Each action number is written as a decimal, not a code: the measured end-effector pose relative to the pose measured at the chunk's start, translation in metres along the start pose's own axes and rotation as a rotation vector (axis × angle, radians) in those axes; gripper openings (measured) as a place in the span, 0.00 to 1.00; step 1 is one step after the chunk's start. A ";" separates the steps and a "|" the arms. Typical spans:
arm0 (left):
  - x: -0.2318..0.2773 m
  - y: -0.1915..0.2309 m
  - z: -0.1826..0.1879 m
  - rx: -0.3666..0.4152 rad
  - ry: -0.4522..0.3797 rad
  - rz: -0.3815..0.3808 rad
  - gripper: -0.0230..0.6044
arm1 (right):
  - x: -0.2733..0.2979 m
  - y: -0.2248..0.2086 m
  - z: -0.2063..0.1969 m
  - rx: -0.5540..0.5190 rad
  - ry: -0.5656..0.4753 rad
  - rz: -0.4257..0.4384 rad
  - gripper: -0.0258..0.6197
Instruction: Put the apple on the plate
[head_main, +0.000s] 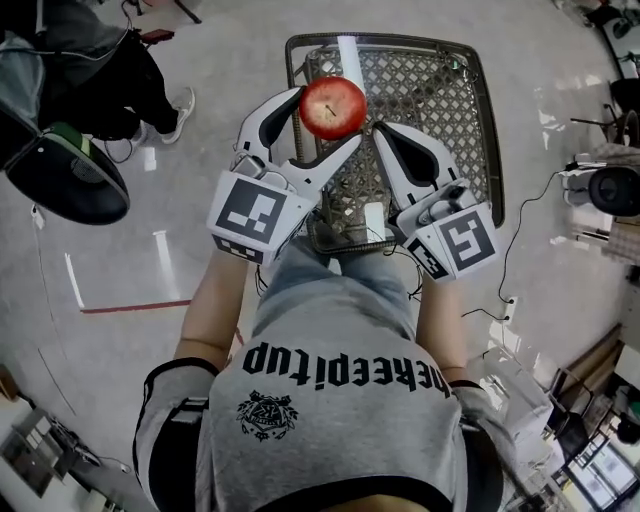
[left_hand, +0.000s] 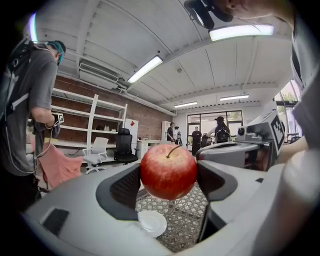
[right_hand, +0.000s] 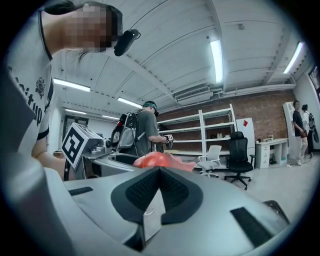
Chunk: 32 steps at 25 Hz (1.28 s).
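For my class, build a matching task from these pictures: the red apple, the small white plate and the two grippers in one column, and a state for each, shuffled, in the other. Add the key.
Column one
1. round red apple
2. left gripper
3. right gripper
4. small white plate

Column two
A. jaws closed together, nothing between them
B. lies bare on the metal mesh table
C. held in the air above the table
D. jaws clamped on the fruit

Pairs: 1-C, 2-D, 3-A, 4-B

metal mesh table (head_main: 440, 110) on grey floor (head_main: 120, 260); small white plate (left_hand: 151, 222) lying on mesh.
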<state>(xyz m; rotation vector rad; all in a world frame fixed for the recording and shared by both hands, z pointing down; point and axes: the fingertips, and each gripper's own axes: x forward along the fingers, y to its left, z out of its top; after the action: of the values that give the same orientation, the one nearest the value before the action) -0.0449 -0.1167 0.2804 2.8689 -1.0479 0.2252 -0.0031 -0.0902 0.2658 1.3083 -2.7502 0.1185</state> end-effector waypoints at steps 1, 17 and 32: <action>0.000 0.000 0.000 -0.001 -0.001 -0.003 0.66 | -0.001 0.000 0.000 -0.001 0.004 -0.003 0.04; 0.024 0.030 -0.008 -0.001 0.013 0.051 0.66 | 0.033 -0.029 -0.008 0.013 0.020 0.043 0.04; 0.081 0.056 -0.067 -0.041 0.097 0.084 0.66 | 0.072 -0.081 -0.065 0.061 0.079 0.076 0.04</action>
<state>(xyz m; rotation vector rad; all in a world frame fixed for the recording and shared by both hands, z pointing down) -0.0275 -0.2027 0.3608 2.7505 -1.1422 0.3407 0.0177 -0.1898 0.3410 1.1860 -2.7504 0.2556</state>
